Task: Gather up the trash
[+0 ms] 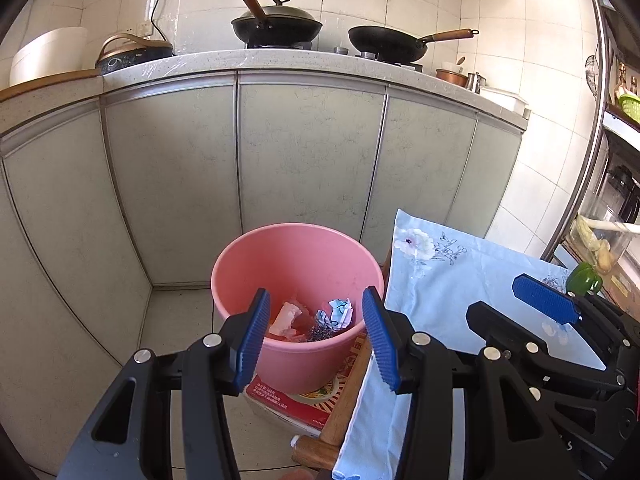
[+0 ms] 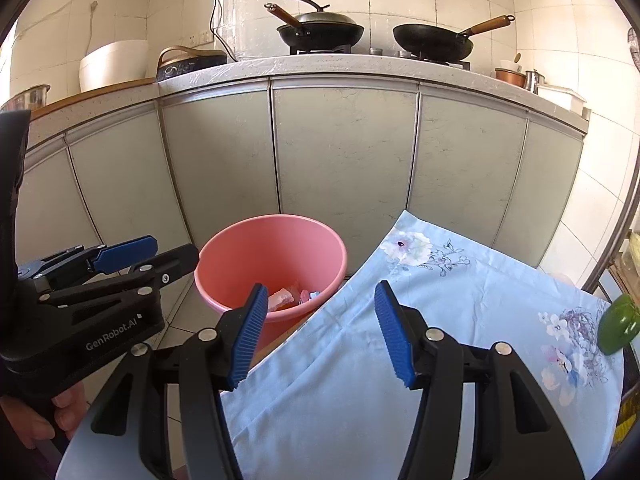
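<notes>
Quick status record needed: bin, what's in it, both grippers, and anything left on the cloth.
bin: pink bucket on the floor by the cabinets, upright
contents: crumpled wrappers and scraps at the bottom
left gripper: open, holding nothing, over the bucket
right gripper: open, holding nothing, over the cloth's edge
cloth: blue floral tablecloth
left on cloth: green pepper at the right edge

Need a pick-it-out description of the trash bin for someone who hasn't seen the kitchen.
Find the long run of grey-green cabinet doors under the counter holding two black pans. On the tiled floor at their foot, just left of the blue flowered cloth, stands the bucket. It is the only round pink thing there, open-topped, with crumpled scraps lying in its bottom.
</notes>
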### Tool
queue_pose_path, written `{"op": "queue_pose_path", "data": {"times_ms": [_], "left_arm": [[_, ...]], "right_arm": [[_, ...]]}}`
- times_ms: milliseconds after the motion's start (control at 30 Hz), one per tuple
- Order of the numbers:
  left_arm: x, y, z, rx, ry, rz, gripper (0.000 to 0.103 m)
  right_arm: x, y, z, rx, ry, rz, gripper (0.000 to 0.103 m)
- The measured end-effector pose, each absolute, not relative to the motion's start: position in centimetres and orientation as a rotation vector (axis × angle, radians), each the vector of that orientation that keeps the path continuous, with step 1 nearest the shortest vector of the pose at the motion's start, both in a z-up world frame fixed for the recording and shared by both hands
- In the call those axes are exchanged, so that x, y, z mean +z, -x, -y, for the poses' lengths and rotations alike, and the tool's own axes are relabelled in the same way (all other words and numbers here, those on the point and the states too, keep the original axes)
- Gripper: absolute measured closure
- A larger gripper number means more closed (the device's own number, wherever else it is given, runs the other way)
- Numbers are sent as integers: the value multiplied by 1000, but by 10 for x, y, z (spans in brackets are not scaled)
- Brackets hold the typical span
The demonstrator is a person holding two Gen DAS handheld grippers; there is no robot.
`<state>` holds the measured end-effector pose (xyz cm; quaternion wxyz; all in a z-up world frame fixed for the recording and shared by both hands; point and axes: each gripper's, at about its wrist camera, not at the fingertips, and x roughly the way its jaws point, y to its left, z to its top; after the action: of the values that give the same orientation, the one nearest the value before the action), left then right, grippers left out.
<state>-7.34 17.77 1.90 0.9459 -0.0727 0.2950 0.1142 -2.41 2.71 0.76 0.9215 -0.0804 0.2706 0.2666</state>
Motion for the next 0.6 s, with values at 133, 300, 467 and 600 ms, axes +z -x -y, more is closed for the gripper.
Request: {"op": "queue_pose_path", "data": {"times_ms": [133,300,467,600], "left_arm": [[22,83,-171,225,142,-589,56],[23,91,-164,210,132,-580,56],[22,93,-159,205,120,-580,56],[22,93,-158,202,121,-585,56]], "right_arm": [[8,32,-19,535,153,-556,47],[9,39,-12,526,145,-552,47],[7,43,-9,519,140,-553,47],[6,43,-9,517,142,-558,47]]}}
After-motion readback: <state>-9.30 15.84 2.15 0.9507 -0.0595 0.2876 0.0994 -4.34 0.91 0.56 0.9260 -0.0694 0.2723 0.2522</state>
